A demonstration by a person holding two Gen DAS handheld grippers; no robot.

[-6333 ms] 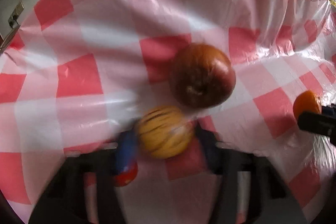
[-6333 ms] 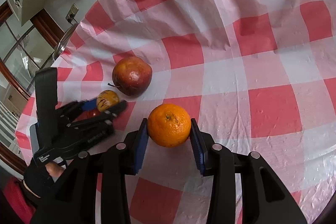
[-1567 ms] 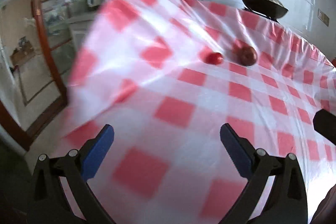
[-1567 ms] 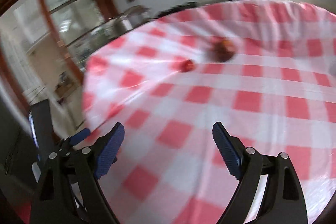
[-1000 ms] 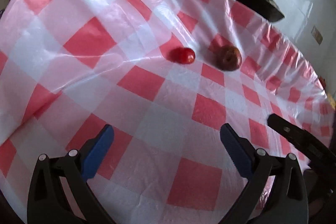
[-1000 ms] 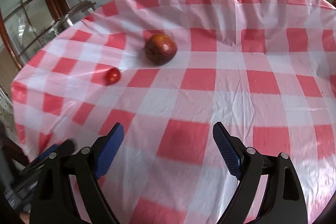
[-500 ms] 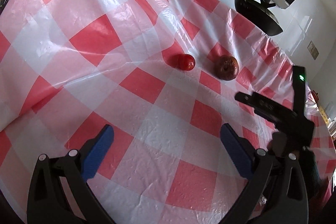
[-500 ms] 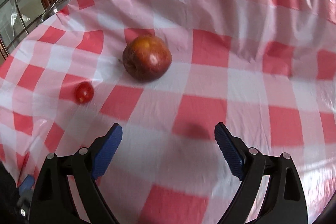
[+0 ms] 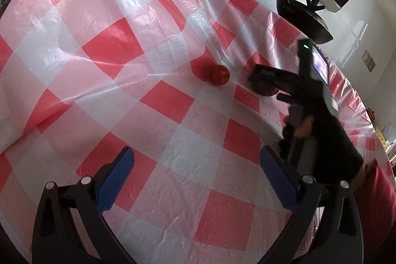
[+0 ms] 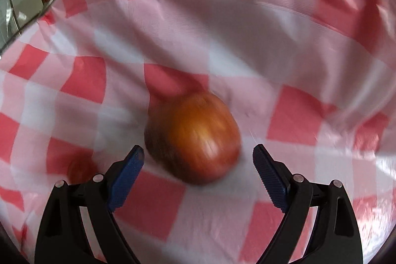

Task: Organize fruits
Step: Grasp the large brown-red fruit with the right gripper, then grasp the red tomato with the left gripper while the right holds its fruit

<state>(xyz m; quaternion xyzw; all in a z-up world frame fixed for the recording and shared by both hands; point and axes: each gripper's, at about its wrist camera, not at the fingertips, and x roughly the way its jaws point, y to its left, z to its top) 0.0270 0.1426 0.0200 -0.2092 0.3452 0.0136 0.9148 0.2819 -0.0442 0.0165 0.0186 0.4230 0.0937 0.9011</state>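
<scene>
A: Start near. What are the tools doing?

B: The left gripper hangs over bare checked tablecloth, blue pads spread wide, nothing between them. The right gripper is also spread wide and empty, with the apple just ahead of its tips and roughly centred in the gap. The picture is blurred, so I cannot tell whether either pad touches the skin.

A: How will that apple handle?

B: I'd judge it firm and fairly heavy, with smooth, waxy skin, so it could slip or roll on the plastic cloth. Take it across its widest girth, pads on opposite flanks, low enough that it doesn't squirt upward. Squeeze moderately; it bruises.

A: And farther out?

B: A small tomato sits to the left of the apple, apart from it. That one looks soft and light, so it needs a gentler pinch. Beyond the table's far edge a dark pan rests by the wall.
</scene>
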